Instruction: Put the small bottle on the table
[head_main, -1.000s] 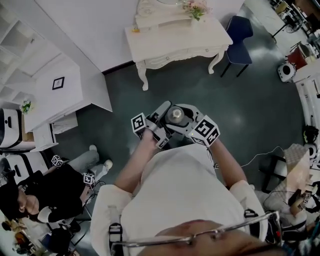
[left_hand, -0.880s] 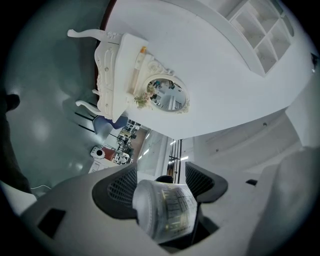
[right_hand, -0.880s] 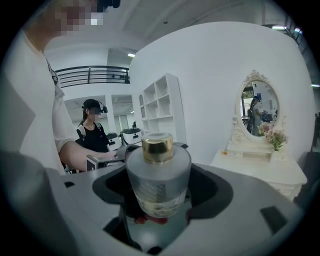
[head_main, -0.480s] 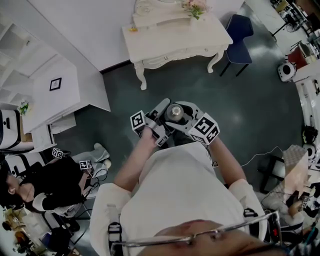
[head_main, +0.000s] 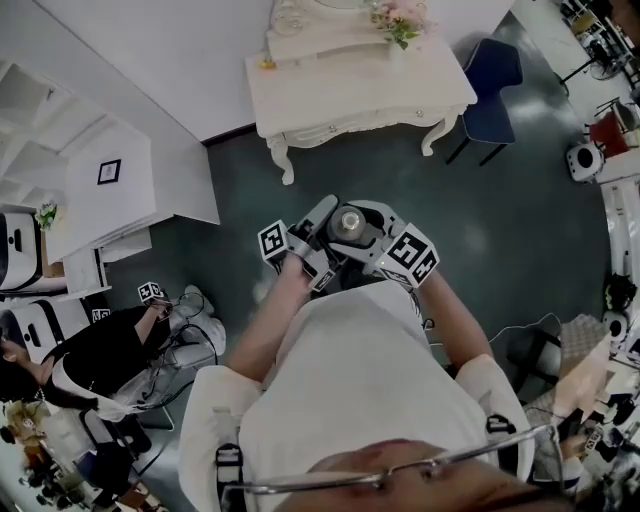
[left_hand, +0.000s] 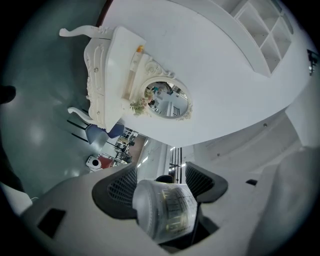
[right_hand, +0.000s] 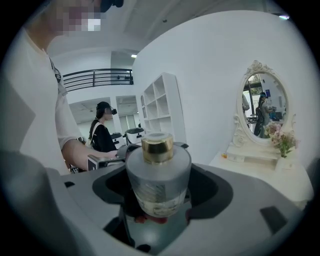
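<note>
Room: dark green floor (head_main: 520, 230), with a white dressing table (head_main: 360, 85) against the far wall, carrying an oval mirror (right_hand: 262, 102) and some flowers (head_main: 400, 20).
Where you stood: out on the open floor, well apart from that table, with both grippers pulled in close at your chest.
Small bottle (head_main: 350, 222): it was up in the air between the two grippers, not on the table. It was frosted, with a gold cap (right_hand: 157, 147) and a printed label.
Left gripper (left_hand: 161, 182): you had the jaws closed in on the small bottle. It lay tilted sideways in that view, with a ribbed pad against each side.
Right gripper (right_hand: 161, 186): this one looked clamped on the small bottle too. It stood upright between the dark pads, cap on top.
Around you: a white shelf unit (head_main: 110, 180) stood to your left and a blue chair (head_main: 492, 90) just beside the table.
Company: another person (head_main: 100, 360) in dark clothes was crouched low on your left.
</note>
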